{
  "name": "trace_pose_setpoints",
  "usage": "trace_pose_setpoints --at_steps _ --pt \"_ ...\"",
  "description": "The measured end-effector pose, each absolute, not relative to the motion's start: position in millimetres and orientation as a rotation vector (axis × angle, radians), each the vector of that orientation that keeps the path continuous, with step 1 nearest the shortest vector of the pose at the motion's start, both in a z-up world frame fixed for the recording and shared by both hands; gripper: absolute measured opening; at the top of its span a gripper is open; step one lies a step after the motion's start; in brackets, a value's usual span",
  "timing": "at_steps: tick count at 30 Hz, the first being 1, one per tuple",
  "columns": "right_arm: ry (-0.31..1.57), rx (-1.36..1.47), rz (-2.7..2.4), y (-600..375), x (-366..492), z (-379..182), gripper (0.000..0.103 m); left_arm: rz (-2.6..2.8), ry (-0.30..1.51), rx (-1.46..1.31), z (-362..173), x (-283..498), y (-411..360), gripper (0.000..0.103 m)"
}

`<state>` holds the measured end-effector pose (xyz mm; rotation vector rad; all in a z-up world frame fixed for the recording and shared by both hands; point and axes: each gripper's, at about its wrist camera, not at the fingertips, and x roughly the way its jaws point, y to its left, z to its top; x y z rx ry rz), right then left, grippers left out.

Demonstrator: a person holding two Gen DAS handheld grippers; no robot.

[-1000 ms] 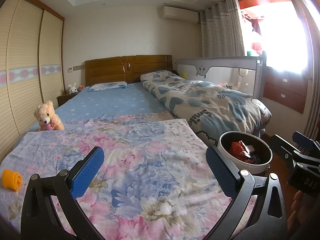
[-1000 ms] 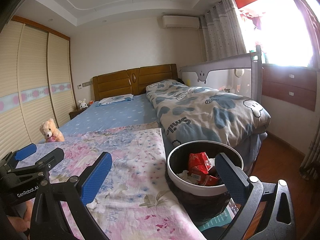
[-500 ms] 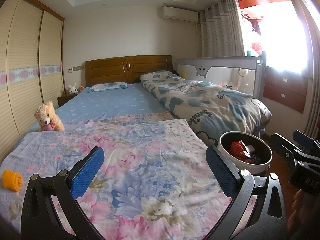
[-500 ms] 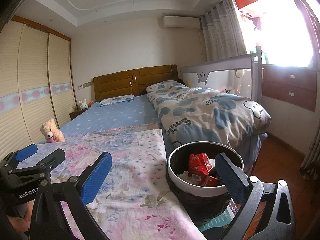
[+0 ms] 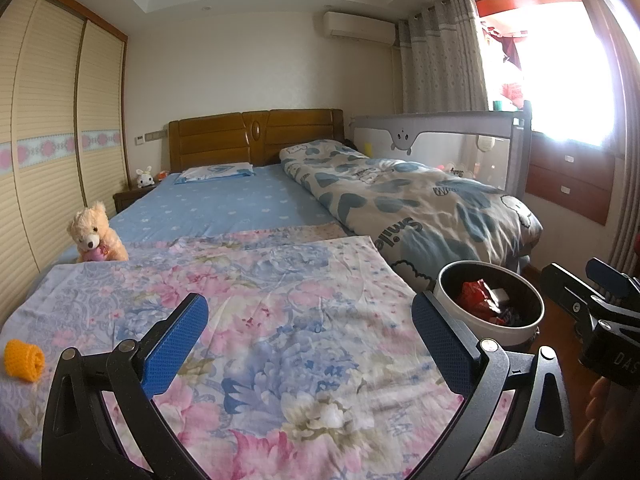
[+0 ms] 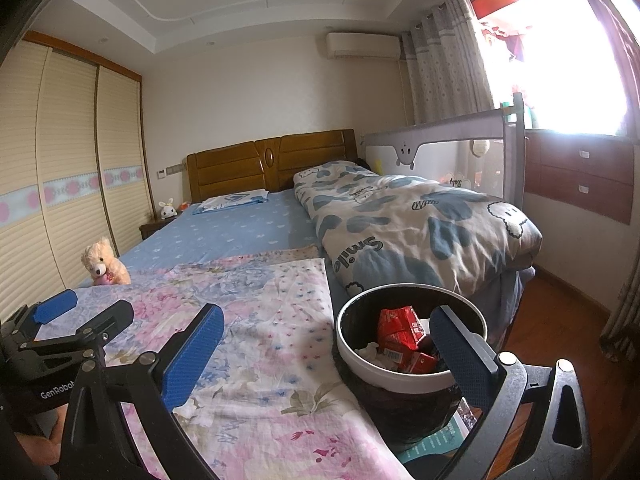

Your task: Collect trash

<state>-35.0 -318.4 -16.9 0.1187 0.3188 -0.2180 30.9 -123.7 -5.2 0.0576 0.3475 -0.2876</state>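
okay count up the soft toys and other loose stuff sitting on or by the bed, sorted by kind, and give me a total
Teddy bear on the bed's left side: 1
White bunny toy on the nightstand: 1
Orange knitted roll on the floral sheet: 1
Pillow by the headboard: 1
Folded quilt: 1
Trash bin beside the bed: 1
Total: 6

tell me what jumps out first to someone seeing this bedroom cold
The round white-rimmed trash bin beside the bed's foot, holding red snack wrappers, stands just ahead of the open right gripper. The open left gripper hangs over the pink floral bedsheet, with a small orange knitted roll lying at its left edge.
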Motion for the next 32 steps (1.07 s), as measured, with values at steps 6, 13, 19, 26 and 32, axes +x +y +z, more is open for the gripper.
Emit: trace_pose_setpoints --at_steps 6,13,19,26,32 --pt "0.318 0.119 -0.218 -318.3 -35.1 -16.9 0.103 -0.288 0.348 0.057 -5.1 30.9 -123.8 0.103" --pt "0.319 0.119 -0.217 -317.9 -35.0 -17.0 0.103 -0.287 0.349 0.060 -5.7 30.9 -123.9 0.103" --pt "0.319 0.119 -0.218 -317.9 -34.8 -17.2 0.103 -0.290 0.352 0.057 -8.4 30.0 -123.8 0.103" --pt "0.337 0.125 -0.214 -312.9 -30.6 -17.6 0.103 -0.290 0.368 0.053 -16.9 30.7 -121.5 0.103" --pt "0.359 0.129 -0.202 -311.4 -24.8 -19.6 0.103 -0.289 0.394 0.036 -19.8 37.5 -112.9 0.103"
